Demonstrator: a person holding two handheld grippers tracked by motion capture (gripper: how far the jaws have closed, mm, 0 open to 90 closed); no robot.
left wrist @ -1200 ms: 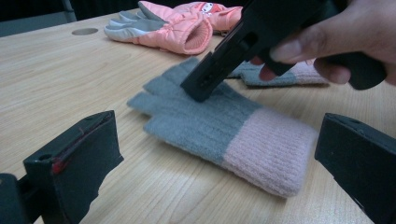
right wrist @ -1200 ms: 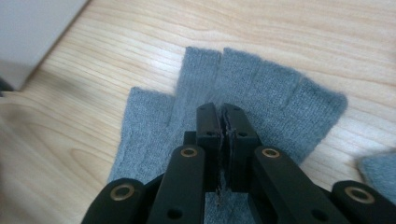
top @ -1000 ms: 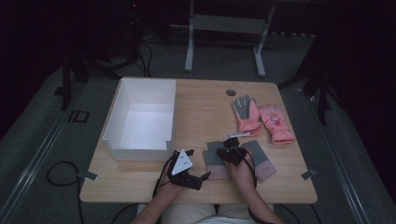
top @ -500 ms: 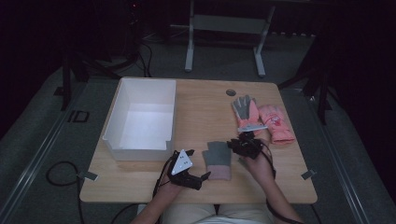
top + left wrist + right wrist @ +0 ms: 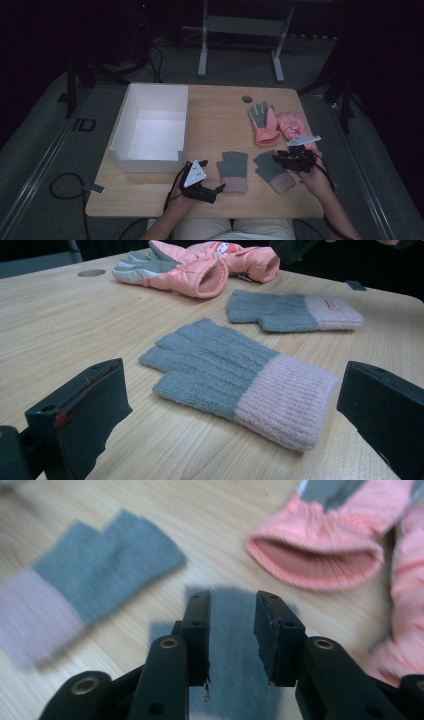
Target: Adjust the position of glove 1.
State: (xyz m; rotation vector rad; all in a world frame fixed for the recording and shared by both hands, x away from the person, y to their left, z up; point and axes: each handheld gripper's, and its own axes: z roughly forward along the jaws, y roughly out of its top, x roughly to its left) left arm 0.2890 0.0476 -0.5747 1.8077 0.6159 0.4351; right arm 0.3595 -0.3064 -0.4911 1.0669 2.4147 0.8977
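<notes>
softly ribbed grey knit glove [image 5: 235, 377] lies flat beside puffy pink mittens [image 5: 200, 265].

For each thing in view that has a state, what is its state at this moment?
White bin: open on top, nothing inside.
Left grey knit glove: lying flat, not gripped.
Right grey knit glove: lying flat, not gripped.
Pink padded gloves: lying side by side, cuffs open.
Left gripper: open, holding nothing.
Right gripper: jaws just opening, nothing between them.
</notes>
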